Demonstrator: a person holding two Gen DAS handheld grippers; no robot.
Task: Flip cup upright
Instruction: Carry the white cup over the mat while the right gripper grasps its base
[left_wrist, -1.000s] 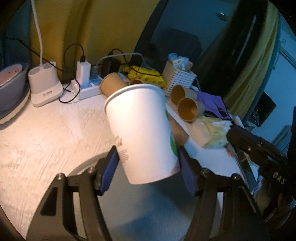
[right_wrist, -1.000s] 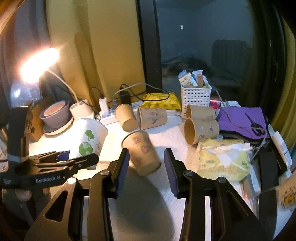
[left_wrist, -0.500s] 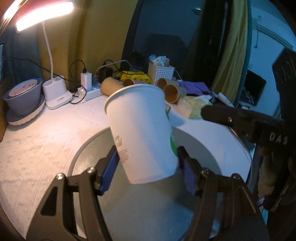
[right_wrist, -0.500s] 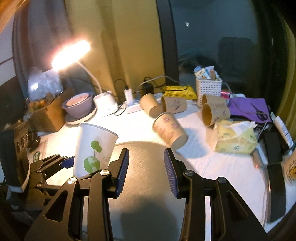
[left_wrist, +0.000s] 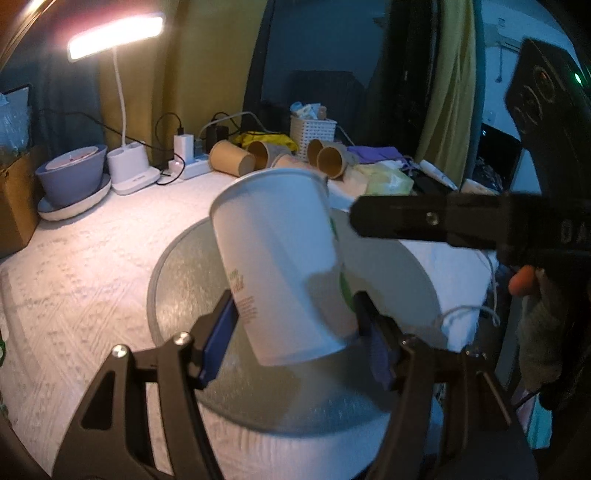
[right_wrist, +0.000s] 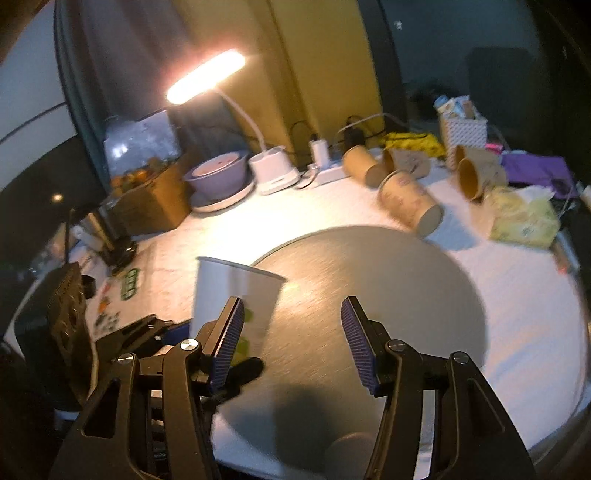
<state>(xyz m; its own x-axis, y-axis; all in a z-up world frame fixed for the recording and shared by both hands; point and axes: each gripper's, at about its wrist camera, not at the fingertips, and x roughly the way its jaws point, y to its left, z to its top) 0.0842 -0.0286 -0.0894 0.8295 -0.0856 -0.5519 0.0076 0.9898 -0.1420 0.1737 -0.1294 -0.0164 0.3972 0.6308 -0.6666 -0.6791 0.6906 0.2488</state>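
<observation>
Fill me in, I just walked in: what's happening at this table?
A person works two tools. The left hand-held gripper is clamped on a white paper cup, mouth up and slightly tilted, over a round grey mat. The right hand-held gripper hangs open and empty beside it. Several brown cups lie on their sides further back.

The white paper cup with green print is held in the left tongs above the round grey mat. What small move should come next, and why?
Probably lower the white paper cup with green print straight down onto the round grey mat before opening. The left tongs grip it near its base, rim up but a little tilted, so levelling it first seems wise. The right tongs are open and hold nothing.
</observation>
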